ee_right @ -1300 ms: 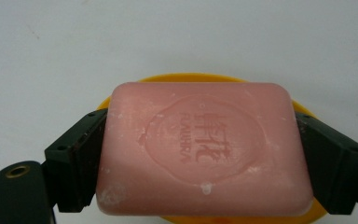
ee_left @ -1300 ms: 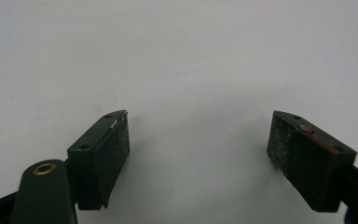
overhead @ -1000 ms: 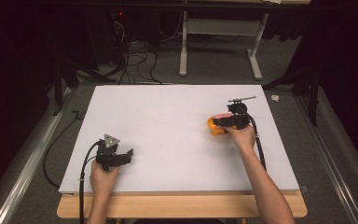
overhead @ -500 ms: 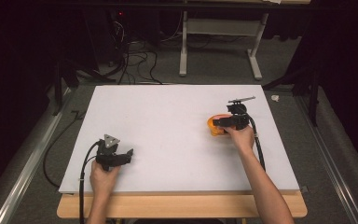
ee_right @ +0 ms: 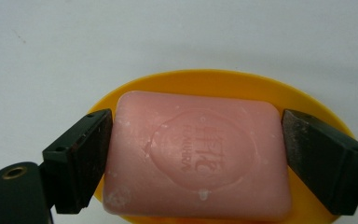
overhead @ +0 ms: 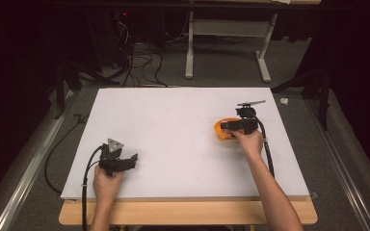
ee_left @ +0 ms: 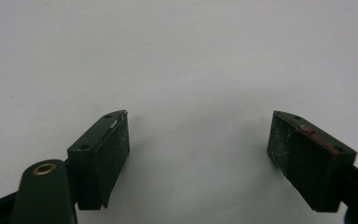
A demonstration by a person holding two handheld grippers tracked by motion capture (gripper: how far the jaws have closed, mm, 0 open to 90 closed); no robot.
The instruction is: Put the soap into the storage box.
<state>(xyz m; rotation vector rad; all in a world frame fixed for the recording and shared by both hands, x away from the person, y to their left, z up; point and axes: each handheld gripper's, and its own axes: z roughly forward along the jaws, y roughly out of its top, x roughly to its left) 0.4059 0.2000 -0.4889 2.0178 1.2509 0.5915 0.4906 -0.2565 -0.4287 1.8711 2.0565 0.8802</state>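
A pink bar of soap [ee_right: 200,186] with a stamped oval lies in an orange-yellow dish [ee_right: 205,79] on the white board. My right gripper [ee_right: 196,154] straddles the bar, one pad at each short end, close against it without a visible squeeze. Its jaws have just been opening, with the soap still between them. From above, the right gripper [overhead: 225,126] points left over the dish [overhead: 218,131] at the board's right side. My left gripper [overhead: 134,160] rests near the front left, jaws wide apart with bare board between them [ee_left: 198,149].
The white board [overhead: 173,120] lies on a wooden table whose front edge [overhead: 188,214] shows below it. Cables trail from both grippers. Behind the board are floor cables [overhead: 135,57] and a white desk frame [overhead: 226,48].
Both hands stay where they were. A pink patch of soap that showed beside the right gripper a second ago is now hidden behind it.
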